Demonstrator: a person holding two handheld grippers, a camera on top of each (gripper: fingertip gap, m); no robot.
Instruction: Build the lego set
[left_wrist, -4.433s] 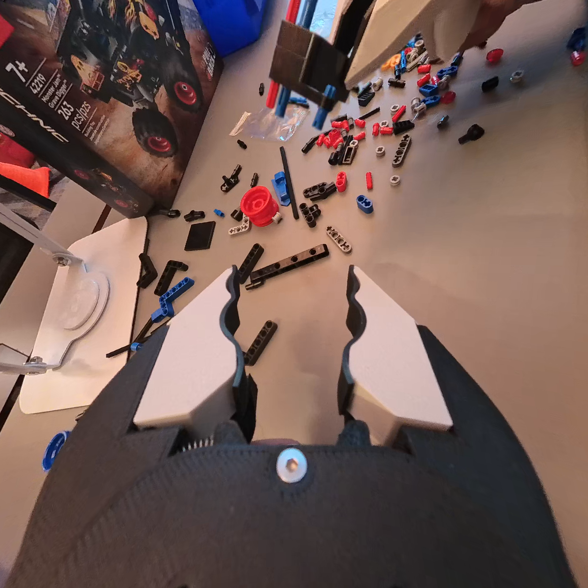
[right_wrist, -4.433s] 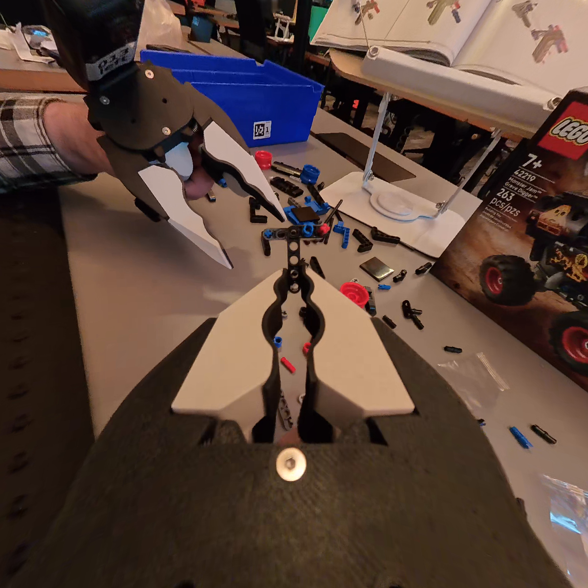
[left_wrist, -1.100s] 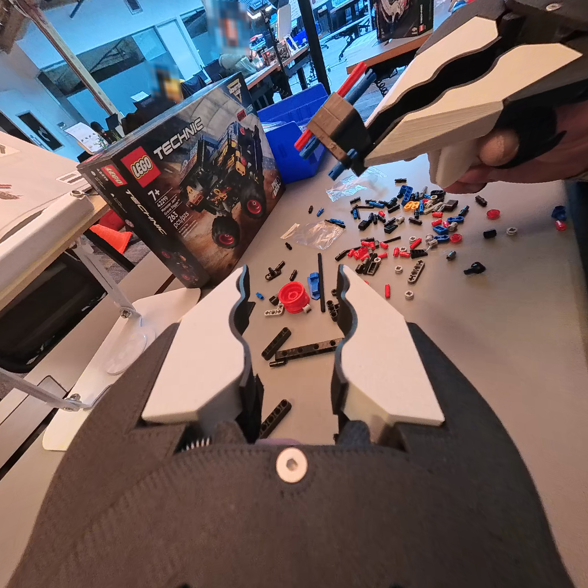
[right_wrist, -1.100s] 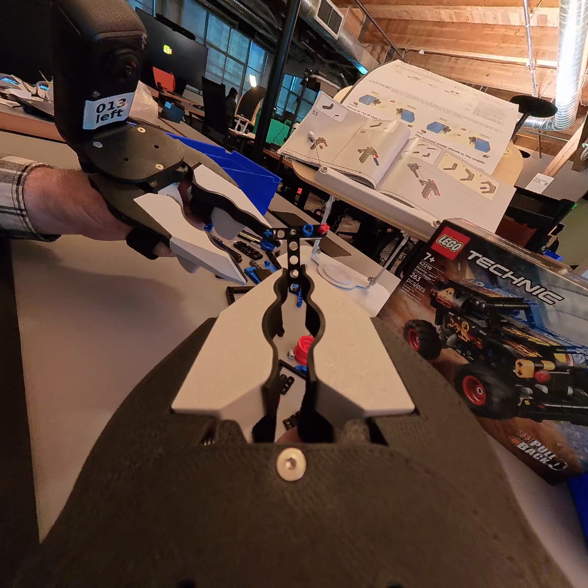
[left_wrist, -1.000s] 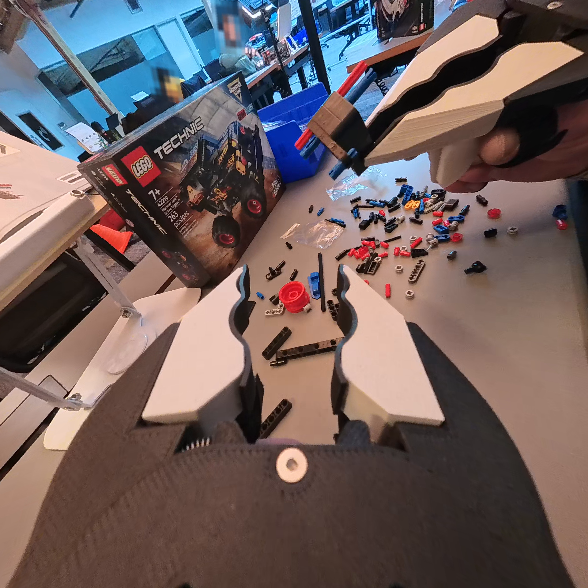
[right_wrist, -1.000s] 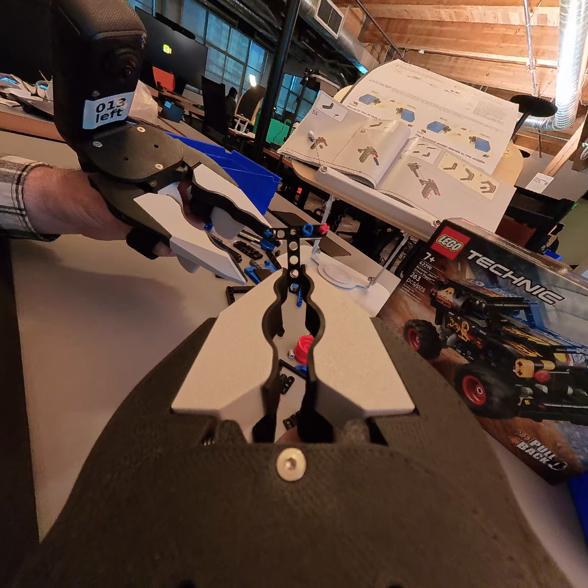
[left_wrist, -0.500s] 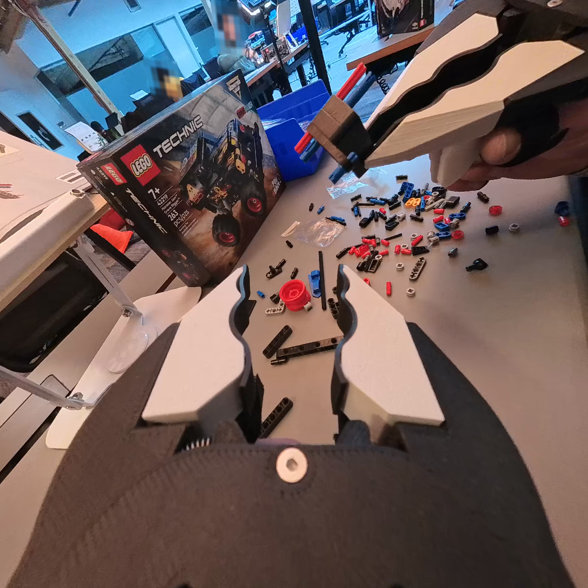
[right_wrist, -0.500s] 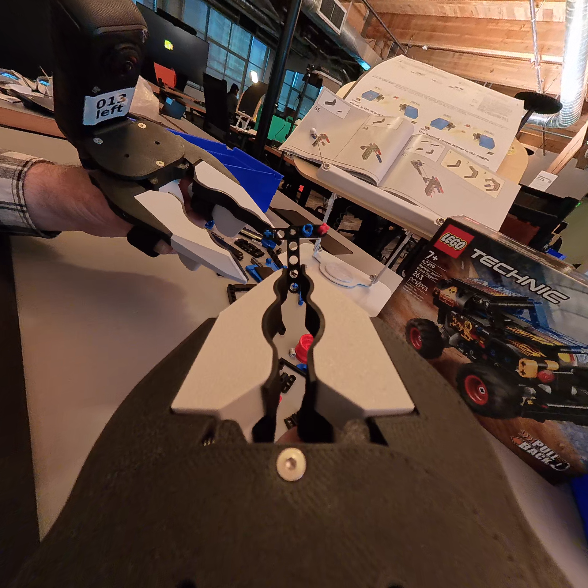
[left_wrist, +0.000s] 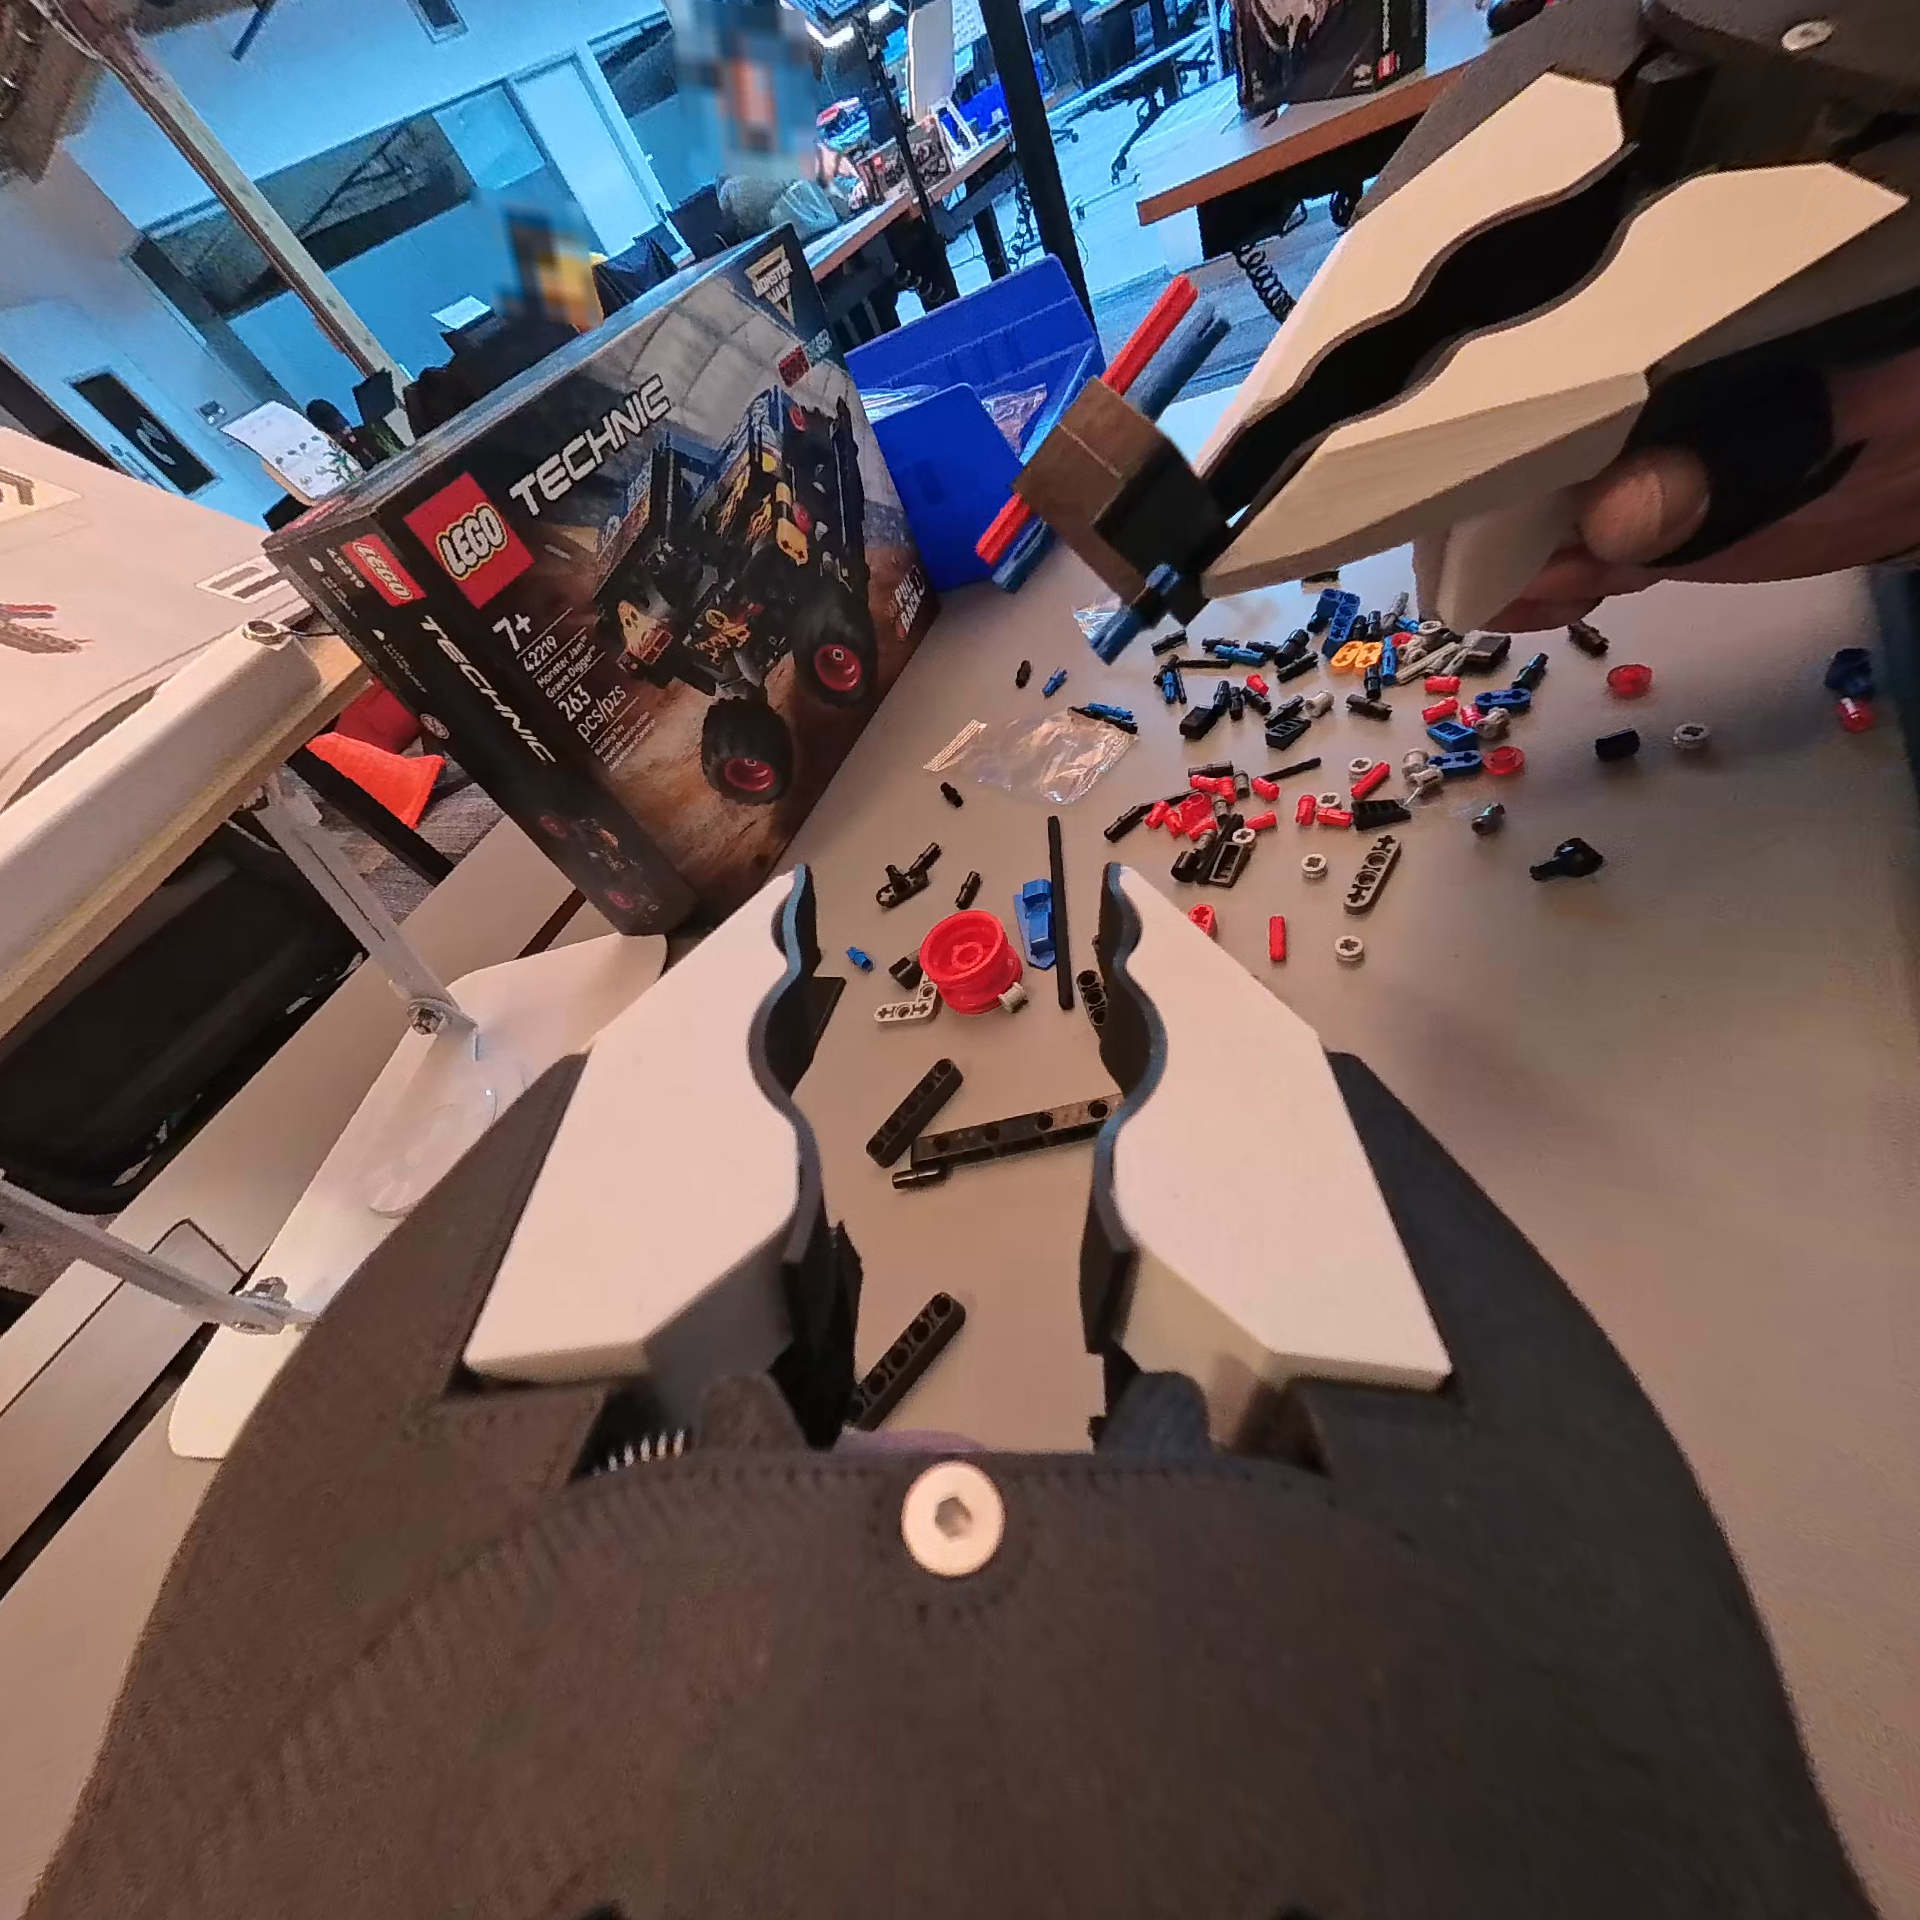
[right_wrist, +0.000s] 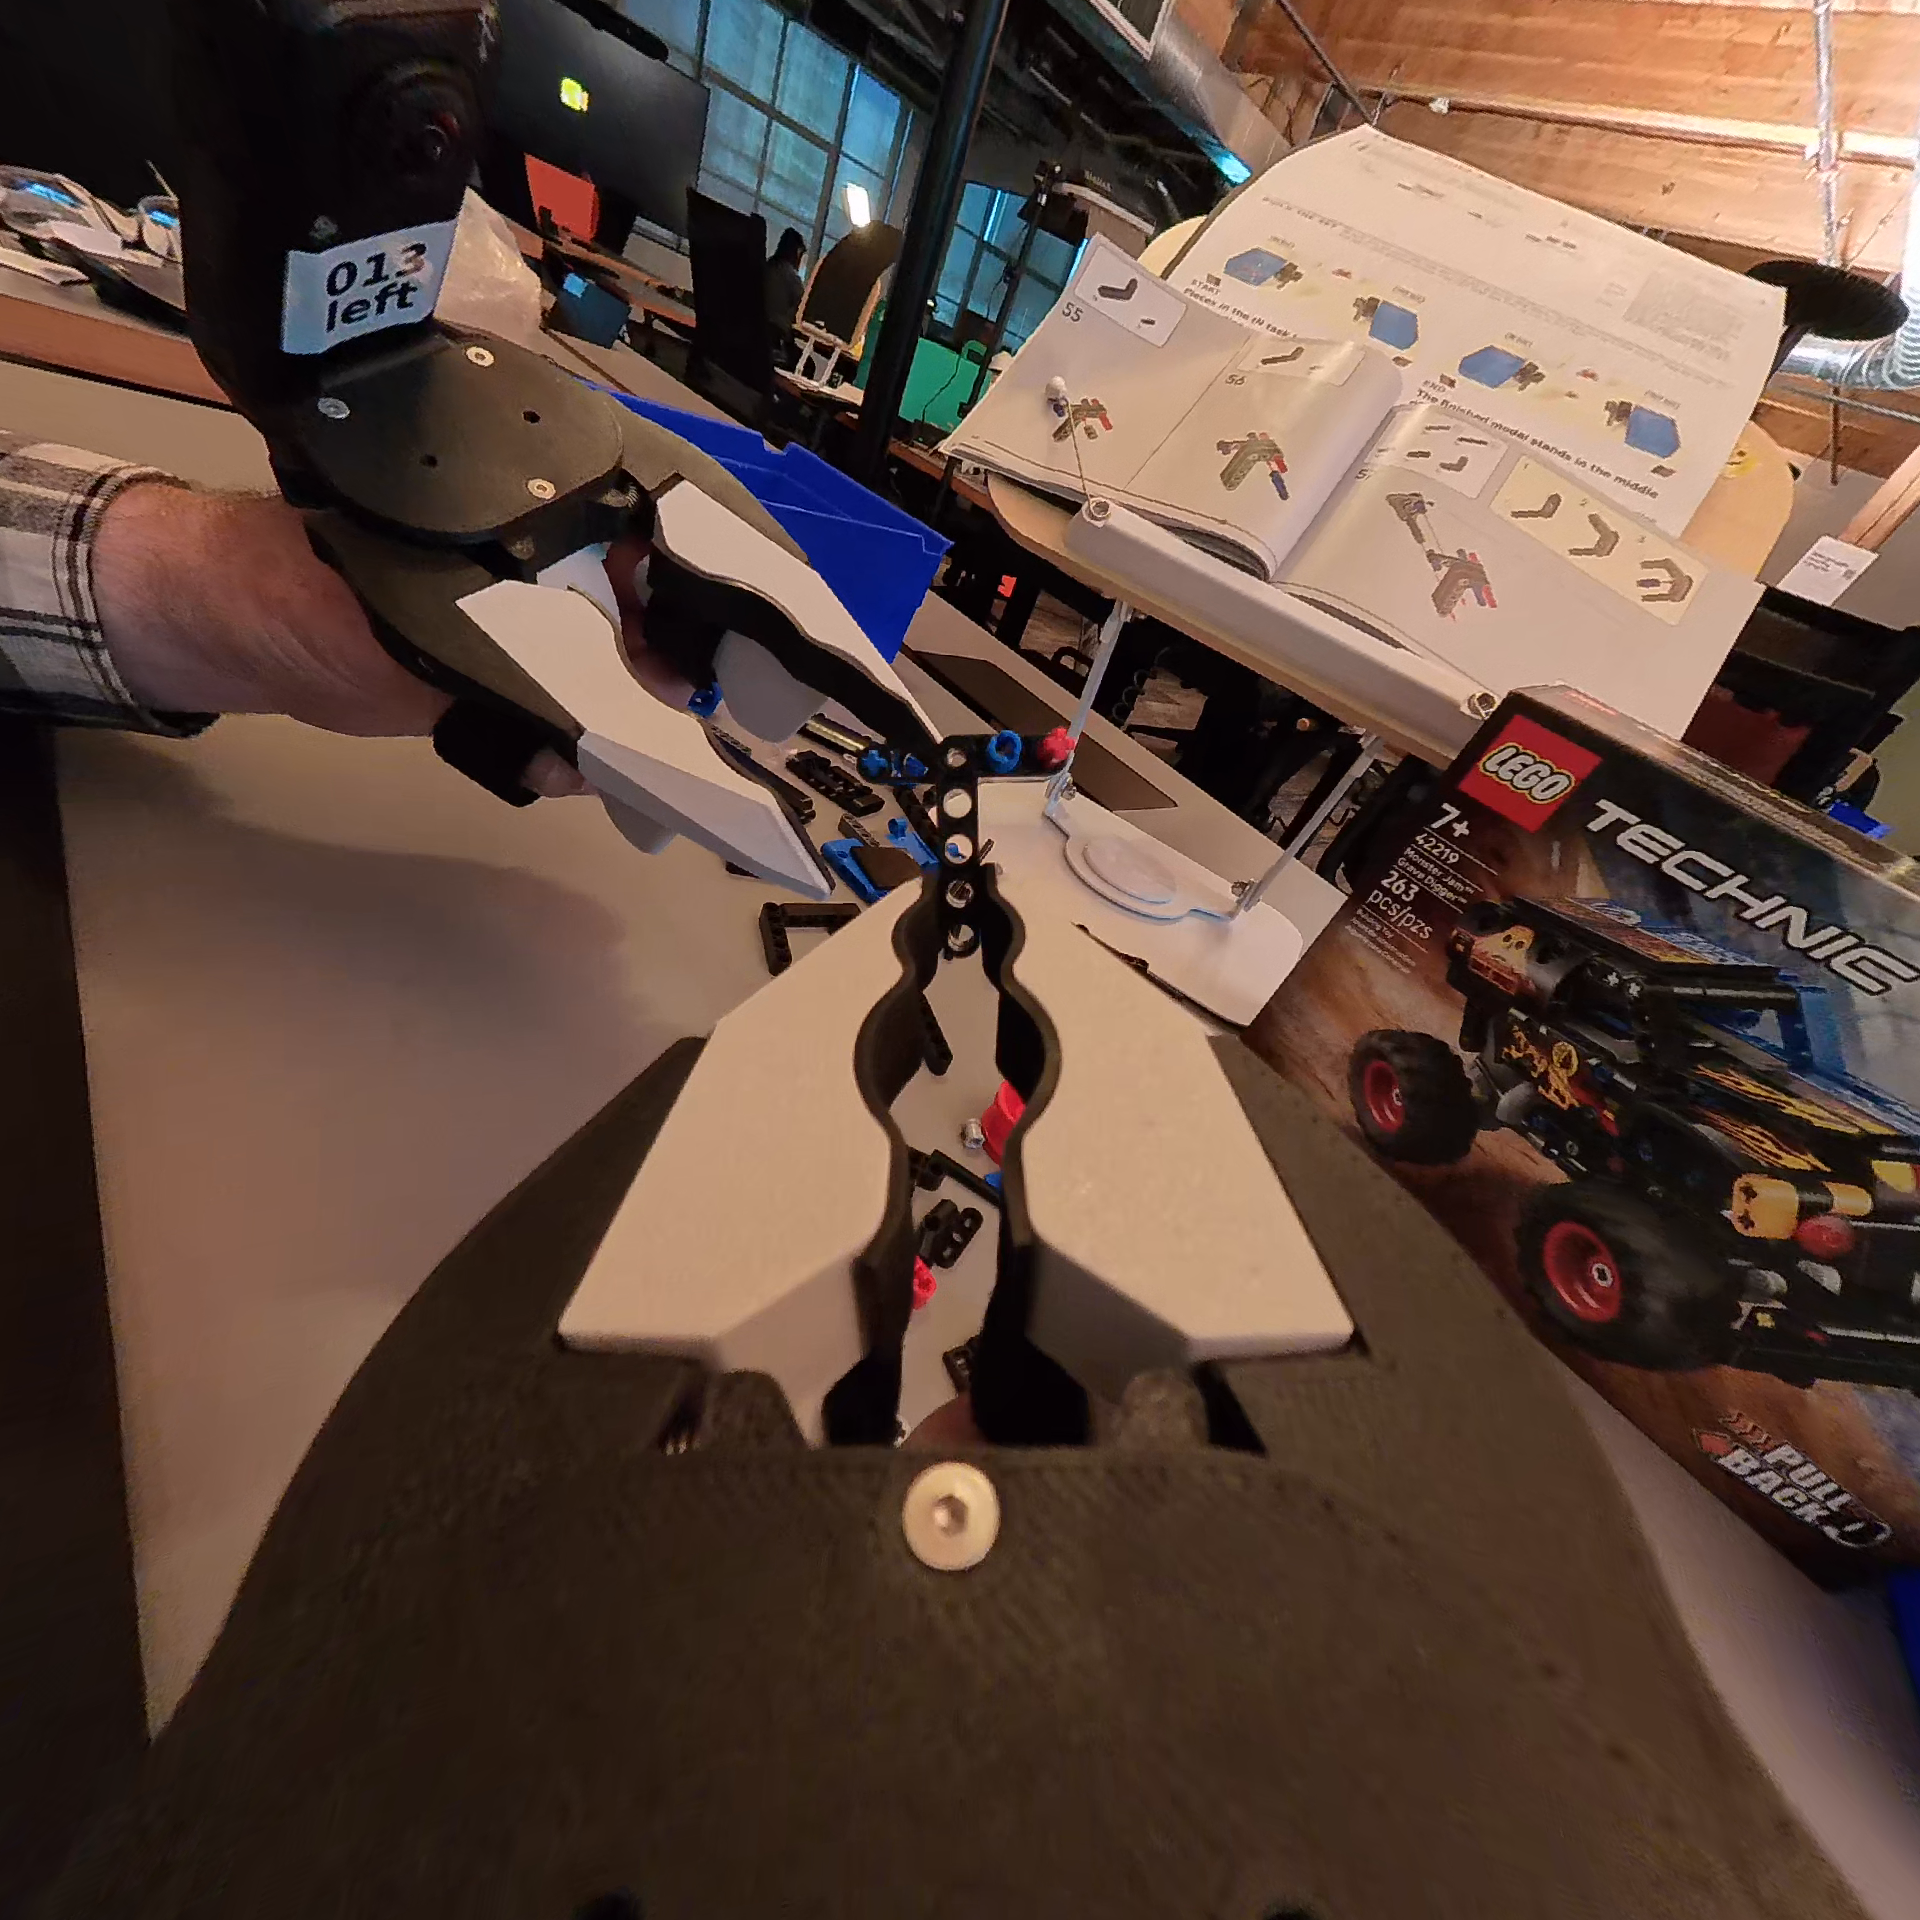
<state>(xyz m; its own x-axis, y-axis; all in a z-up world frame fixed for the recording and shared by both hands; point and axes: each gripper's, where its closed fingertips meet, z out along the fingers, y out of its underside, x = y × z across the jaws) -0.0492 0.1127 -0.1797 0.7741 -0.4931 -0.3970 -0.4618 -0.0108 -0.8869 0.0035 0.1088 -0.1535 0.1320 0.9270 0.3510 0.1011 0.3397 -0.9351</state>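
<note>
Table (left_wrist: 1558, 1195), pale grey, spreads under both claws. Set box (left_wrist: 644, 644) stands ahead and left of the left claw; seen from the right claw it sits to the right. Instruction booklet (right_wrist: 1351, 416) lies open on a white stand (right_wrist: 1174, 873) beyond the right claw's tips.

Right claw (right_wrist: 961, 914): clenched on a black beam assembly (right_wrist: 956, 821), held off the table. The holed beam rises from between the tips and carries a short crossbar with blue and red pins. Left claw (left_wrist: 951, 914): released, nothing between the fingers, hovering over loose parts.

Ahead of the left claw: red wheel hub (left_wrist: 971, 961), long black beam (left_wrist: 1013, 1132), shorter black beam (left_wrist: 914, 1112). Farther ahead and to the right, a scatter of small pins (left_wrist: 1351, 748), red, blue, black.

Judgement: the assembly looks light and stiff, hard smooth plastic, likely slippery in a pinch. Pressed-in pins may pop out if squeezed sideways. Best hold is across the beam's flat faces, clear of the pin ends.
</note>
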